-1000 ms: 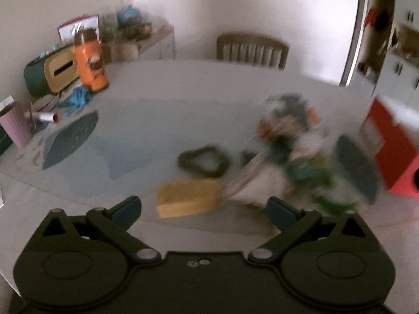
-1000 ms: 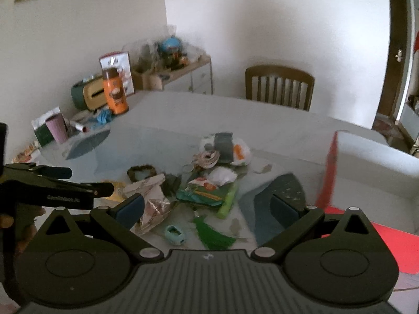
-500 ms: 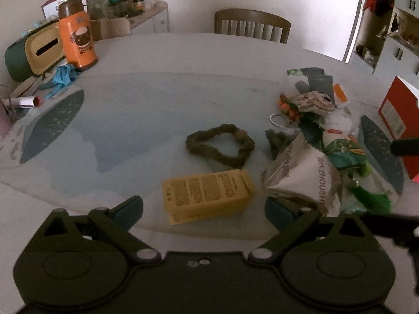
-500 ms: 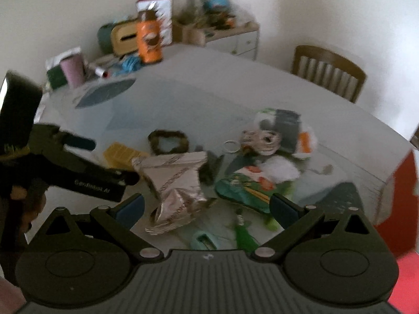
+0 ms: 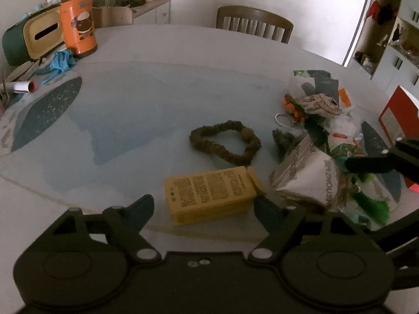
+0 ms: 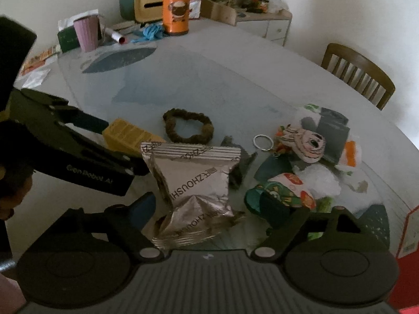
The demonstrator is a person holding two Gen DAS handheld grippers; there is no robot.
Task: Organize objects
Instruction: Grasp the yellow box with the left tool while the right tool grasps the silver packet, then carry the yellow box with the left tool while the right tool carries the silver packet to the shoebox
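Note:
A yellow box [image 5: 212, 193] lies on the table between the open fingers of my left gripper [image 5: 204, 206], which is low over it. It also shows in the right wrist view [image 6: 128, 136]. A silver snack bag [image 6: 193, 183] lies between the open fingers of my right gripper [image 6: 212, 206]; it also shows in the left wrist view [image 5: 309, 180]. A dark fabric scrunchie [image 5: 225, 145] lies just beyond the box. A pile of packets, a plush toy [image 6: 303, 141], a key ring [image 6: 263, 141] and green items [image 5: 369, 204] lies to the right.
A round table with a glass top [image 5: 157, 91]. At the far left stand an orange flask [image 5: 78, 21], a green tissue box [image 5: 28, 36], a blue cloth [image 5: 60, 60] and a pink cup [image 6: 87, 32]. A red box [image 5: 398, 112] stands at the right edge. A chair [image 5: 254, 23] stands behind.
Both grippers have moved down and closer to the table. The left one now straddles the yellow box, the right one the silver bag. Both stayed open.

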